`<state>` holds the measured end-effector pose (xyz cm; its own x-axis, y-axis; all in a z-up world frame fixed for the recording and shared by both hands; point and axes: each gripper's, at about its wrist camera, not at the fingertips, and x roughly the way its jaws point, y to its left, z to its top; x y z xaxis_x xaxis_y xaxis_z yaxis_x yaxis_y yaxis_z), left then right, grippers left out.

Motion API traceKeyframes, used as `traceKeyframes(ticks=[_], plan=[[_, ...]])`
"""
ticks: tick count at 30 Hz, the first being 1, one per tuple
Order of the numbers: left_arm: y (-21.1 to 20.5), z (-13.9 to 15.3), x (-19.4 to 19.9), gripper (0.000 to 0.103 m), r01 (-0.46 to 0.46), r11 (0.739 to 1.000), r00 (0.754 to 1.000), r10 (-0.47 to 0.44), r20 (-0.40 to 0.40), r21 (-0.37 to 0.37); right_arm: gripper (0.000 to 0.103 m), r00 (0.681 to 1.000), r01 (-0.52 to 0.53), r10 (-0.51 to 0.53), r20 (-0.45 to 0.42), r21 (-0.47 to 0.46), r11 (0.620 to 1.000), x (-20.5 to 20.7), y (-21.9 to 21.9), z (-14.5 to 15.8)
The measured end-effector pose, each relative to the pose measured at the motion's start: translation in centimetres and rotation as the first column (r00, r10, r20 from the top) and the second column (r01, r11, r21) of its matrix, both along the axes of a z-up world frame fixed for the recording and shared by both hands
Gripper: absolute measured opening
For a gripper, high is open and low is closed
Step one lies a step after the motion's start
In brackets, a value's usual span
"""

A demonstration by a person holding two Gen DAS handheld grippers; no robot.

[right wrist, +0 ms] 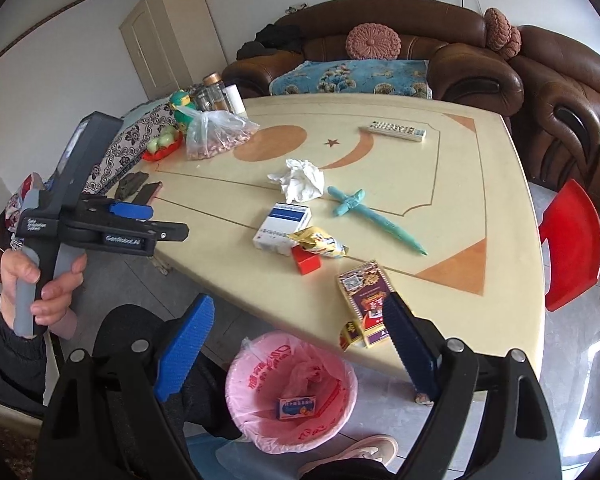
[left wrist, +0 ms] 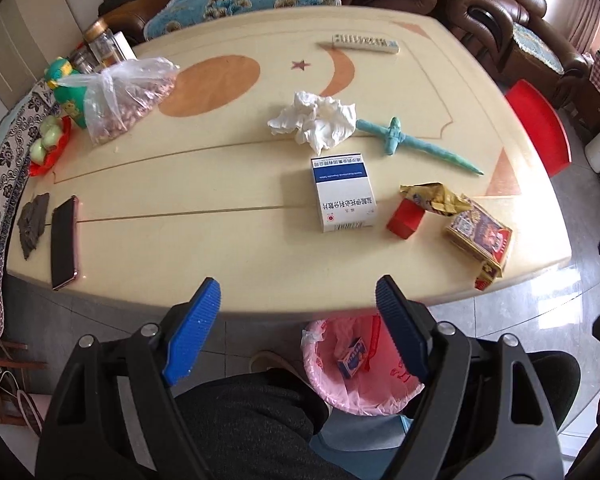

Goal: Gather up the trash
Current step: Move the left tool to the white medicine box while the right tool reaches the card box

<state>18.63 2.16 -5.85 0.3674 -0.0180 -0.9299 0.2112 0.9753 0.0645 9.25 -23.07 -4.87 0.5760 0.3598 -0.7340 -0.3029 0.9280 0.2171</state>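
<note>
Below the tabletop's (left wrist: 228, 184) near edge sits the pink-lined bin (right wrist: 260, 412), with a small box (right wrist: 296, 407) already lying inside it. Your left gripper (left wrist: 298, 292) hangs over that edge with its jaws wide apart and nothing between them. Your right gripper (right wrist: 298, 320) is also spread wide and empty, just above the bin, with its right pad (right wrist: 404, 340) in front of the patterned carton (right wrist: 366, 300) at the tabletop's edge. Beyond the bin on the tabletop lie a red block (left wrist: 405, 219) touching a crumpled gold wrapper (left wrist: 436, 198), a blue-and-white box (left wrist: 342, 192) just left of them, and farther back a wad of tissue (left wrist: 316, 120) beside a teal toy sword (left wrist: 416, 142). At the tabletop's left end you have a phone (left wrist: 65, 236) and a bag of nuts (left wrist: 128, 98).
</note>
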Motion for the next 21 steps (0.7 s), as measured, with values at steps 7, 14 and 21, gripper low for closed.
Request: traceKeyframes(ticks=[7, 14, 21], plan=[[-0.7, -1.6, 3.1, 0.078, -0.009, 1.0, 0.999, 0.009, -0.045, 0.008, 0.084, 0.999, 0.0, -0.001, -0.033, -0.011, 1.0, 2.5, -1.1, -1.4], [-1.9, -2.8, 5.7, 0.078, 0.0, 1.0, 0.997, 0.001, -0.082, 0.012, 0.084, 0.997, -0.018, 0.017, -0.071, -0.007, 1.0, 4.9, -1.5, -2.8], [-3.3, -4.2, 7.6, 0.078, 0.014, 0.999, 0.994, -0.009, -0.11, 0.042, 0.085, 0.994, -0.033, 0.032, -0.102, -0.011, 0.999, 6.7, -1.9, -4.3]])
